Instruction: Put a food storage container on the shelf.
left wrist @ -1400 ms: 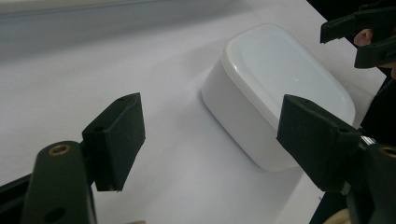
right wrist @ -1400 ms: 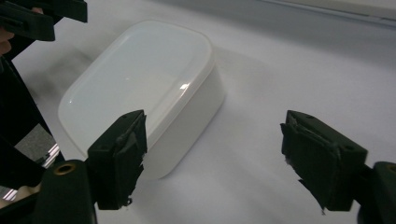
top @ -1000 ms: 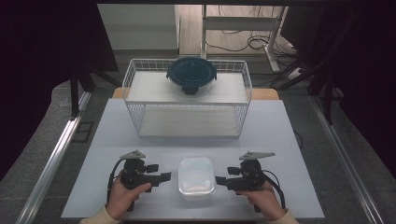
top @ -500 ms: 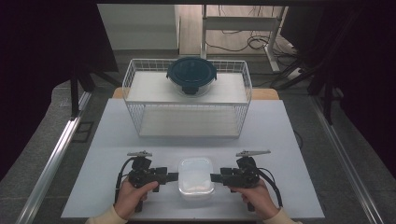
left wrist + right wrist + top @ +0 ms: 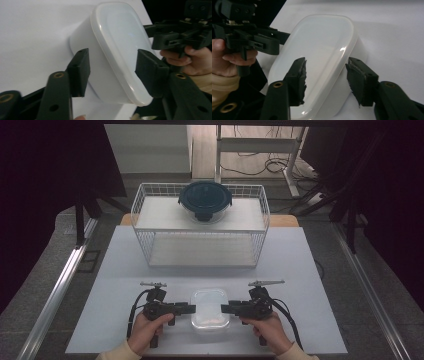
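One white lidded container sits on the tabletop near its front edge, directly between the two tongs. The left tongs meet it from one side, and in the left gripper view their jaws, which have just been closing, straddle the container's edge, one jaw over the lid and one beside the wall; I cannot tell whether the pads press on it. The right tongs meet it from the opposite side, their jaws also just closing and straddling the rim likewise. Farther back stands one white wire basket bearing one dark round lidded bowl on top.
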Demonstrator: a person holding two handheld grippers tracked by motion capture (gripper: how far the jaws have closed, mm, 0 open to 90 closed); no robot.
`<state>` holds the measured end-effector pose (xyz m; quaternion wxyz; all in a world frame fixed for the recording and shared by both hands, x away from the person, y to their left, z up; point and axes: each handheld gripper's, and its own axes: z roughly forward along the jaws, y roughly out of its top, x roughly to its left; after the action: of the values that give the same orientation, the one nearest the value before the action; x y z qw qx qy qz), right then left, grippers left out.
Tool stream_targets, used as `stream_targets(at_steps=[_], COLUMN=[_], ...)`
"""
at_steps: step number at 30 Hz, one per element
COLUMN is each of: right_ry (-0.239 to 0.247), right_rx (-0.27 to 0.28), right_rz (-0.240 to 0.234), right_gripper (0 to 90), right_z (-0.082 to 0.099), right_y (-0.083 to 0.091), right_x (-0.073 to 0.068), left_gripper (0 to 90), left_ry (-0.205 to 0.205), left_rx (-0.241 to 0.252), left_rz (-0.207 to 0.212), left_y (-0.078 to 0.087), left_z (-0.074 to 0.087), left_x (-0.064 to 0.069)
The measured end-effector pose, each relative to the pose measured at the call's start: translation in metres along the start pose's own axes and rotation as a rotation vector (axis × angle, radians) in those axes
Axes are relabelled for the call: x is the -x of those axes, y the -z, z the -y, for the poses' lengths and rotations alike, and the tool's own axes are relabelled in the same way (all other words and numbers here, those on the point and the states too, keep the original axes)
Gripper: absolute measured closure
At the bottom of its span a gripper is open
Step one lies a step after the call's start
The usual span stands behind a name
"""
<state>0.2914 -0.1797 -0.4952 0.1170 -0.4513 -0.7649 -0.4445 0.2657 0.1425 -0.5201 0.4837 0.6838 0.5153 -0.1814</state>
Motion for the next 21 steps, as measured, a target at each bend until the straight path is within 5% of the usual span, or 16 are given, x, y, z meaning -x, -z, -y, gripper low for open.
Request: stream_targets(at_steps=[2, 9, 21], right_ry=[-0.019, -0.091, -0.096], right_rx=[-0.003, 0.004, 0.028], right_rz=[0.003, 0.001, -0.008], right_gripper=[55.4, 63.6, 69.0], right_z=[0.000, 0.004, 0.010], right_y=[0.000, 0.003, 0.010], right_x=[0.000, 0.001, -0.004], left_gripper=[51.0, 62.8, 69.9], left_ry=[0.020, 0.036, -0.005], left_rx=[-0.011, 0.009, 0.033], left_rz=[0.024, 0.013, 0.004], left_y=[-0.002, 0.000, 0.006], left_z=[0.001, 0.002, 0.005], left_x=[-0.001, 0.001, 0.008])
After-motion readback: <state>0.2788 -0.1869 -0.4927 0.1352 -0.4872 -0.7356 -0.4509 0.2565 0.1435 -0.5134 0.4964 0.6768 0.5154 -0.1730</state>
